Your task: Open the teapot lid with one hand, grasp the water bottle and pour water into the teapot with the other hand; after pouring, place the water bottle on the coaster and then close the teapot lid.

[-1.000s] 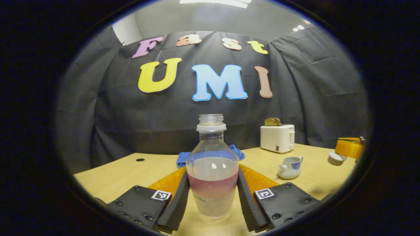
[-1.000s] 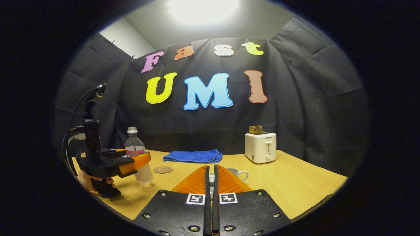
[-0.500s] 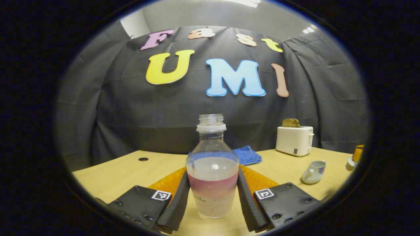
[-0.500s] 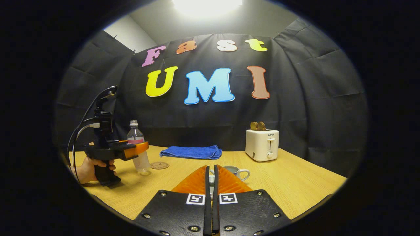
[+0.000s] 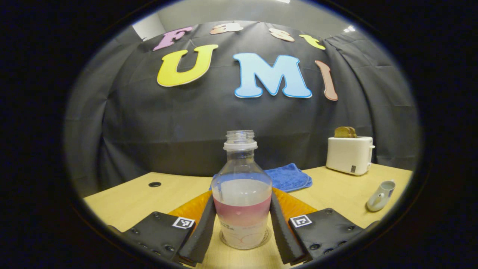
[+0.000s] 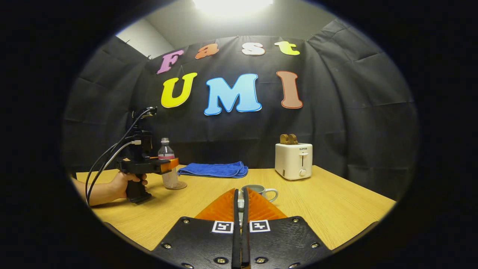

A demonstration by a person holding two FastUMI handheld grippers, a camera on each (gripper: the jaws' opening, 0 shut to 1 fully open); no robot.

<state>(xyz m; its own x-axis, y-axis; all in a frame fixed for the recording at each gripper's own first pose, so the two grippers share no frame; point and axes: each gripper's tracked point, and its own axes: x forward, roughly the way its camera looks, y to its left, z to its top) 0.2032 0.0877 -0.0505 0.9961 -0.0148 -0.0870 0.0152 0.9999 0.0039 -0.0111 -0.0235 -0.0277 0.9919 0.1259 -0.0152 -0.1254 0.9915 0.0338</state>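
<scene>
Left tool (image 5: 242,220) pinches the upright bottle (image 5: 242,194) on the coaster (image 6: 178,185); right tool (image 6: 241,203) pressed together near the teapot (image 6: 257,190).

I see the water bottle (image 5: 242,194) as clear plastic with a pink band around its middle and a pale, cloudy lower part. The tabletop (image 5: 336,190) under it is light yellowish wood grain. The folded towel (image 6: 213,169) is bright blue. The toaster (image 6: 293,161) is cream white, with brown slices on top. The teapot (image 5: 380,191) is white with blue painted markings. The coaster (image 6: 175,185) looks tan-brown.
</scene>
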